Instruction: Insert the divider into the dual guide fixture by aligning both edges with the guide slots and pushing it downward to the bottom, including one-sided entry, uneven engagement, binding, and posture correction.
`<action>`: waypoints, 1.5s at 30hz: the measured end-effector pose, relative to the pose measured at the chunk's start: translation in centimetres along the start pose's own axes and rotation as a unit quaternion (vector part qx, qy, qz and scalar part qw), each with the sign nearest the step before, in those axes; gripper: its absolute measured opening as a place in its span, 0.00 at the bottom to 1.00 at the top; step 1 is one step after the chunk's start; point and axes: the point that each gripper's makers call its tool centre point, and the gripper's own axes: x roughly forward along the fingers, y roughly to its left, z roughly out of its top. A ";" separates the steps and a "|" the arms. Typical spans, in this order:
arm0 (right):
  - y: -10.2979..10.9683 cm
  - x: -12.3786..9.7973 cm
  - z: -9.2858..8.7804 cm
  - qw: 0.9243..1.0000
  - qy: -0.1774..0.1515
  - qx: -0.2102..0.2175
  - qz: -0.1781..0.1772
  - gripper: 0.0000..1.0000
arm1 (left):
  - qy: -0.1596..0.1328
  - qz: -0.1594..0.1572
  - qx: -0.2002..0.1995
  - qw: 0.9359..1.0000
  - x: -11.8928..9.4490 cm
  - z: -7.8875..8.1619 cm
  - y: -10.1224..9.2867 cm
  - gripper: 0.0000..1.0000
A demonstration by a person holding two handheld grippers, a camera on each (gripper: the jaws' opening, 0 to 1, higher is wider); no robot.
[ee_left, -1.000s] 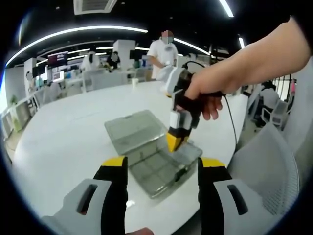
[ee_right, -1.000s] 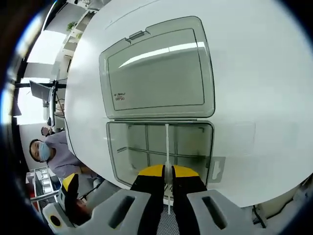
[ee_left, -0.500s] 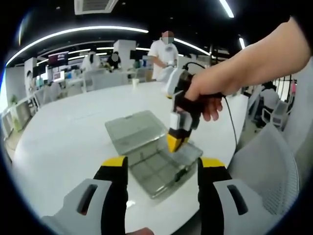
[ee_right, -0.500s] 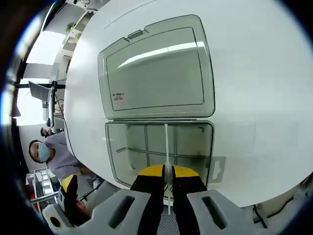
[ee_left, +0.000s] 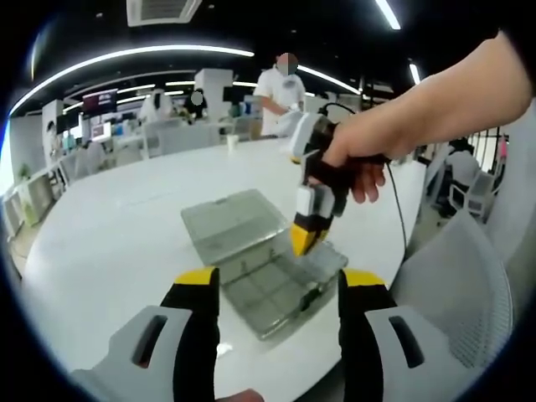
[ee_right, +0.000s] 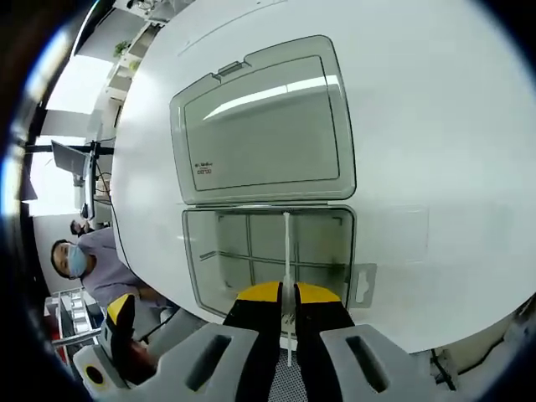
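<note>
A person's hand [ee_left: 352, 159] is holding the right gripper [ee_left: 305, 241] nose-down over the clear compartment box [ee_left: 266, 266] on the white table [ee_left: 100, 226]. In the right gripper view its fingers [ee_right: 261, 295] are pinching together on the thin white divider [ee_right: 287, 251], whose long axis is running straight out from the fingertips across the open tray. The box is looking slightly smaller than a second ago. The left gripper [ee_left: 272, 280] is hanging back, fingers spread apart around nothing.
</note>
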 end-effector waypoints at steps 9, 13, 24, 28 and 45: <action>-0.1 0.4 0.2 1.000 0.008 -0.006 -0.006 0.00 | 0.001 0.002 -0.001 1.000 0.1 -0.1 0.1 0.55; 0.1 0.3 0.2 1.000 0.013 -0.012 -0.013 0.00 | 0.001 0.003 -0.001 1.000 0.1 -0.1 0.2 0.55; 0.2 0.8 0.1 0.999 0.027 -0.020 -0.031 0.00 | -0.001 0.004 -0.004 1.000 0.0 -0.1 0.3 0.55; 0.3 0.7 -0.1 0.999 0.030 -0.016 -0.033 0.00 | 0.000 0.004 -0.003 1.000 0.1 -0.1 0.3 0.55; 0.4 0.1 -0.4 0.999 0.020 -0.010 -0.023 0.00 | 0.001 0.003 0.000 1.000 -0.1 -0.1 0.2 0.55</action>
